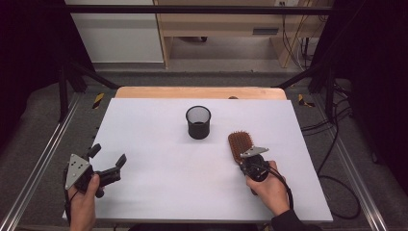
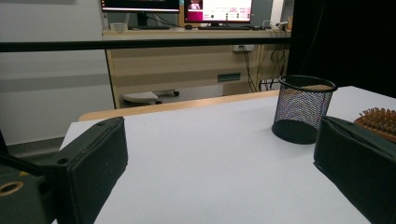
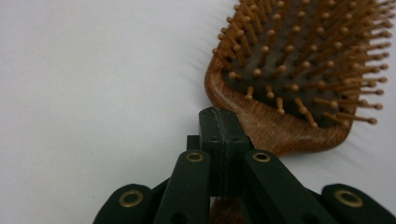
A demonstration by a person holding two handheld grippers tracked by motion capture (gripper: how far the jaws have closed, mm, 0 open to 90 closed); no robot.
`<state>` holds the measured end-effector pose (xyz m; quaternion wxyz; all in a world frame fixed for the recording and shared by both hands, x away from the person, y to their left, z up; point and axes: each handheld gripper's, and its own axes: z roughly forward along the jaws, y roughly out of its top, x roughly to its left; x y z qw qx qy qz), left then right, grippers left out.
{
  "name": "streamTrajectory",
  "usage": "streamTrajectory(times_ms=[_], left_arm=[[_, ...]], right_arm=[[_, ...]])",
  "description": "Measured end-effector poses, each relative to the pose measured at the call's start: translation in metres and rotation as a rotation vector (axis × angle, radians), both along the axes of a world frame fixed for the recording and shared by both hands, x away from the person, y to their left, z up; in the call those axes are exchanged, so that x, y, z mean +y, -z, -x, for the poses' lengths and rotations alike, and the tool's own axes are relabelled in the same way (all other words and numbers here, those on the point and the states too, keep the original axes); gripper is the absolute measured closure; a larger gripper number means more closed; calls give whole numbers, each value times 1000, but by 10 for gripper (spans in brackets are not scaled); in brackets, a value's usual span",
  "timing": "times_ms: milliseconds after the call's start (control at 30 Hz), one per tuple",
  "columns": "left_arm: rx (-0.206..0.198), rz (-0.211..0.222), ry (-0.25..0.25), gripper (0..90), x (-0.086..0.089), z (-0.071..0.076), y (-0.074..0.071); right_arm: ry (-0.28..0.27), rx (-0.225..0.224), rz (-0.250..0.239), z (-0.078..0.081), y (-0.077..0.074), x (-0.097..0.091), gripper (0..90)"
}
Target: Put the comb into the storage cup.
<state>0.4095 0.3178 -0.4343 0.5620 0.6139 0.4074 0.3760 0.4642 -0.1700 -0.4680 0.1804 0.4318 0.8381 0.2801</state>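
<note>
High view: my right gripper [image 1: 250,159] sits at the right of the white counter [image 1: 159,183], jaws closed on the handle end of the wooden hairbrush [image 1: 239,143]. Brush head lies bristles up, pointing away from me, just right of and nearer than the black mesh cup [image 1: 198,122], close to it but apart. Cup stands upright near the counter's middle, toward the far edge. My left gripper [image 1: 108,159] is at the near left corner, jaws spread wide, nothing between them, well apart from cup and brush.

Left gripper view: my two black jaws stand far apart at the picture's left and right edges, bare counter [image 2: 205,168] between. Mesh cup [image 2: 302,108] upright beyond the right-hand jaw; a bit of hairbrush [image 2: 379,119] bristles peeks over that jaw at far right.

Right gripper view: my jaws are pressed together at the neck of the hairbrush [image 3: 280,122], where handle meets head. Head fans out to upper right, bristles up, lying on the counter [image 3: 93,93]. Handle mostly hidden under the jaws.
</note>
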Motion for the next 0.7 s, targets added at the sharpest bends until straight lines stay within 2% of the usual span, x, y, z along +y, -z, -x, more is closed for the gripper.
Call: streamTrajectory(times_ms=[267,700], left_arm=[[3,7,-15,32,2,2,0],[8,17,-20,31,4,1,1]], right_arm=[[3,-21,-21,3,-1,-12,900],[0,-34,-16,4,0,-22,900]])
